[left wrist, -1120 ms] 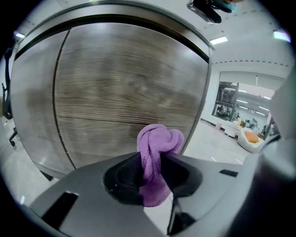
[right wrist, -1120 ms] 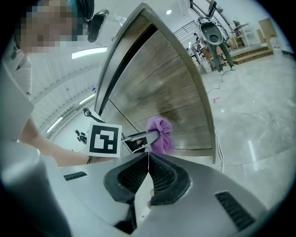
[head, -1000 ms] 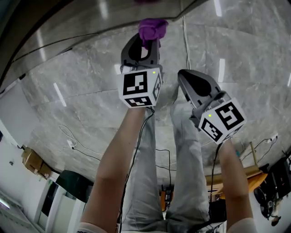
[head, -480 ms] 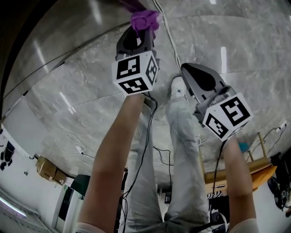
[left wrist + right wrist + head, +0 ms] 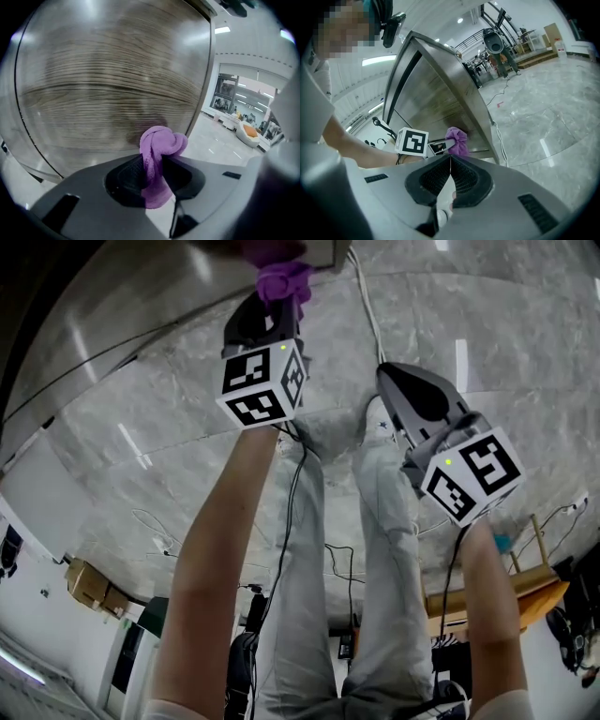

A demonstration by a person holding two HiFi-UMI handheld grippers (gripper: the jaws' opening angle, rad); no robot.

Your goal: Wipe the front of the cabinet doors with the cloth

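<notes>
Head view: we find the left gripper (image 5: 272, 310) raised to the steel cabinet door (image 5: 112, 320), its jaws clamped on the purple cloth (image 5: 281, 279). The right gripper (image 5: 387, 373) hangs beside it, apart from the door, over the grey marble floor (image 5: 525, 334). A white cable (image 5: 366, 306) runs across the floor near the cabinet.

Left gripper view: the cloth bunches up from between the jaws, just before the brushed door face; contact we cannot confirm. The door's right edge stands close, with open hall beyond.

Right gripper view: jaws closed together, nothing between them. The cloth sits low on the door, near its outer corner.
</notes>
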